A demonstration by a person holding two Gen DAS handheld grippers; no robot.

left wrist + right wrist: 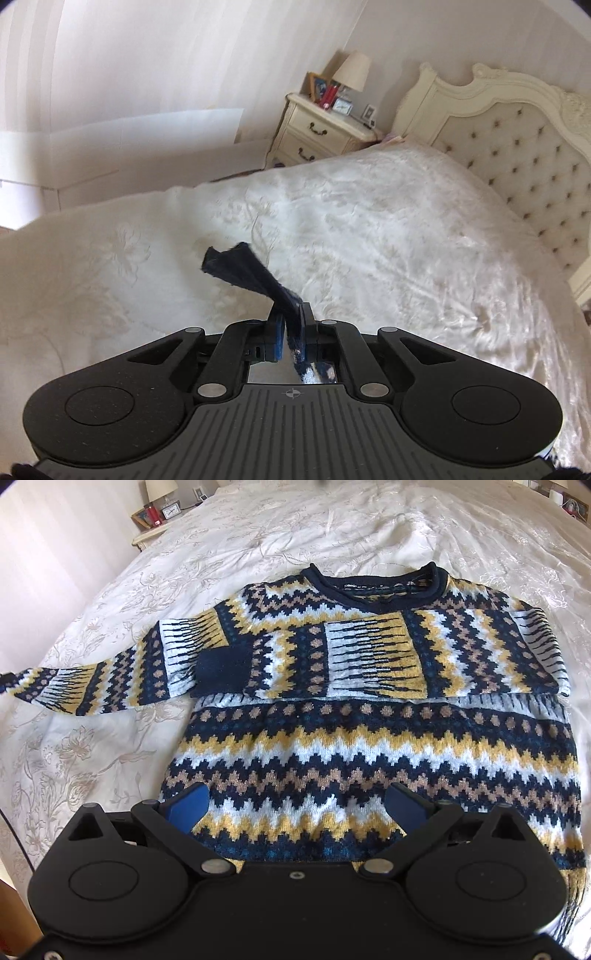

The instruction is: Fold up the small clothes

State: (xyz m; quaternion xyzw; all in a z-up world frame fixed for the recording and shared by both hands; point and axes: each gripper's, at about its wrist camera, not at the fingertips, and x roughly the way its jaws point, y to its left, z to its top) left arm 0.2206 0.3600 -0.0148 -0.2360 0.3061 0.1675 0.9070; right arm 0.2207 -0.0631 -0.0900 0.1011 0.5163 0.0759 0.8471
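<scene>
A patterned knit sweater (369,709) in navy, yellow, white and tan lies flat on the white bedspread (258,528), neck away from me. Its right sleeve (369,657) is folded across the chest, navy cuff near the middle. Its left sleeve (99,686) stretches out to the left, lifted at its end. My left gripper (290,314) is shut on that sleeve's navy cuff (240,267), which sticks up beyond the pads above the bed. My right gripper (297,806) is open and empty, hovering over the sweater's lower hem.
A cream nightstand (321,129) with a lamp (352,70), clock and frames stands at the bed's far left corner. A tufted cream headboard (517,147) runs along the bed's head. The wall is to the left.
</scene>
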